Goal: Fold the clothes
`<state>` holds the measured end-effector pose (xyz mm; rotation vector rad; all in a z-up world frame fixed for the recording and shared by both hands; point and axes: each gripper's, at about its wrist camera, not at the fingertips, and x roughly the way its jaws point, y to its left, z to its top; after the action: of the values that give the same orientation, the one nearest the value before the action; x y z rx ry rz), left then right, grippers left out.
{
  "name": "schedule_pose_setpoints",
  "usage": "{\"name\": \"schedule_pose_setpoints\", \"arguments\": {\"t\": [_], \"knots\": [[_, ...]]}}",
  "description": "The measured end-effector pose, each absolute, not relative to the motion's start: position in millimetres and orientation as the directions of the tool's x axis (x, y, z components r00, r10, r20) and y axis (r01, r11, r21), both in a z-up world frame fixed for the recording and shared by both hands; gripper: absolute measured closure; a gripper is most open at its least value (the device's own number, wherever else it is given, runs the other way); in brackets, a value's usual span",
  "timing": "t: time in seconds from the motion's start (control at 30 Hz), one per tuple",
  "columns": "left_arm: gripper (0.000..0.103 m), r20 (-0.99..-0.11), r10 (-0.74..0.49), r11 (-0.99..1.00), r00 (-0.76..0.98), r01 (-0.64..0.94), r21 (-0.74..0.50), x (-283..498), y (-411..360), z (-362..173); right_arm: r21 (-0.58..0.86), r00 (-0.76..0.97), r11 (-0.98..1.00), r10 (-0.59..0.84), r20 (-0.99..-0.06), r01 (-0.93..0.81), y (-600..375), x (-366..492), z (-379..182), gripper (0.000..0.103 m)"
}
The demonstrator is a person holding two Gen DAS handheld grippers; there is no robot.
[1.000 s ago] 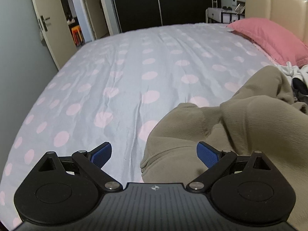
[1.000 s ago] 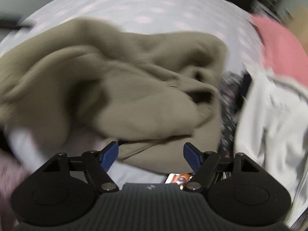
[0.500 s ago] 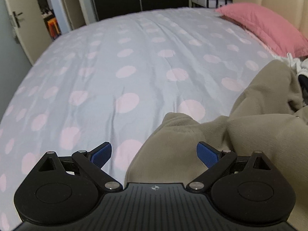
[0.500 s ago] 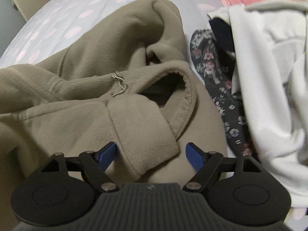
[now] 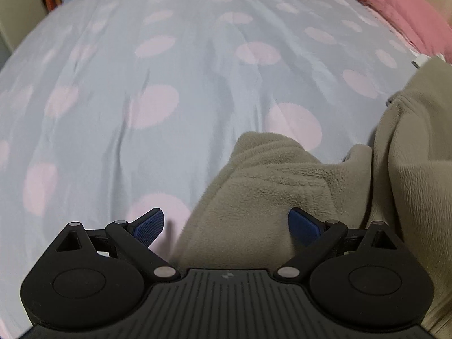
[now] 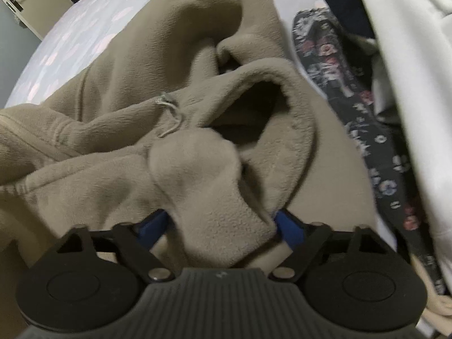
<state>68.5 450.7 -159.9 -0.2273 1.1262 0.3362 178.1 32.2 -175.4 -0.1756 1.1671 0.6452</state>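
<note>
Olive-tan fleece garment lies crumpled on the pale blue, pink-dotted bedsheet. Right gripper, spread wide half a second ago, has now closed onto a fleece flap. Left gripper remains spread, nearer the fleece edge than before. Beyond: dark floral cloth, white garment, pink pillow.

Left tool spread wide; right tool narrower, pinching.
</note>
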Motion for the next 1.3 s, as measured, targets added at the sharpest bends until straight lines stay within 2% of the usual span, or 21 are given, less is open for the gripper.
{"name": "schedule_pose_setpoints", "arguments": {"t": [0.03,0.07,0.1,0.13,0.17,0.23,0.3,0.37,0.7,0.93,0.97,1.07,1.13,1.17,1.3], "knots": [[0.036,-0.913,0.141,0.923,0.384,-0.385,-0.020,69,450,-158,0.194,0.244,0.806,0.384,-0.890,-0.559,33,177,-173,0.032],[0.038,-0.916,0.133,0.918,0.379,-0.395,-0.030,70,448,-156,0.193,0.251,0.804,0.389,-0.887,-0.563,33,176,-171,0.040],[0.045,-0.919,0.125,0.913,0.375,-0.405,-0.041,70,447,-154,0.191,0.258,0.801,0.393,-0.883,-0.567,34,174,-169,0.044],[0.057,-0.919,0.121,0.913,0.374,-0.404,-0.045,71,445,-152,0.190,0.264,0.799,0.397,-0.879,-0.570,35,173,-167,0.051],[0.064,-0.920,0.116,0.915,0.374,-0.401,-0.047,71,442,-150,0.188,0.271,0.797,0.402,-0.875,-0.574,35,172,-165,0.058],[0.078,-0.919,0.126,0.911,0.375,-0.411,-0.042,70,439,-144,0.185,0.284,0.792,0.411,-0.866,-0.582,37,169,-161,0.064],[0.082,-0.912,0.125,0.902,0.391,-0.428,-0.060,65,439,-136,0.181,0.298,0.788,0.420,-0.858,-0.589,38,167,-157,0.068],[0.084,-0.902,0.128,0.886,0.411,-0.457,-0.083,56,442,-126,0.173,0.316,0.784,0.427,-0.847,-0.596,39,165,-149,0.070],[0.088,-0.788,0.283,0.805,0.546,-0.582,-0.114,-17,474,-24,0.019,0.549,0.800,0.429,-0.717,-0.600,37,166,-36,0.078],[0.088,-0.633,0.428,0.754,0.645,-0.641,-0.143,-100,491,72,-0.136,0.686,0.738,0.521,-0.509,-0.661,91,159,103,0.080],[0.089,-0.608,0.456,0.746,0.650,-0.652,-0.138,-113,490,85,-0.162,0.697,0.723,0.542,-0.470,-0.672,100,154,123,0.085],[0.089,-0.536,0.533,0.716,0.655,-0.687,-0.128,-153,486,121,-0.227,0.748,0.720,0.580,-0.321,-0.656,117,136,180,0.085],[0.089,-0.547,0.547,0.704,0.634,-0.702,-0.110,-171,485,131,-0.250,0.768,0.727,0.595,-0.236,-0.640,126,130,216,0.085],[0.089,-0.565,0.546,0.703,0.619,-0.705,-0.093,-178,484,133,-0.255,0.772,0.729,0.591,-0.233,-0.635,131,133,226,0.085],[0.089,-0.658,0.536,0.677,0.529,-0.735,-0.040,-193,488,102,-0.219,0.765,0.741,0.560,-0.319,-0.634,142,148,221,0.085]]}}
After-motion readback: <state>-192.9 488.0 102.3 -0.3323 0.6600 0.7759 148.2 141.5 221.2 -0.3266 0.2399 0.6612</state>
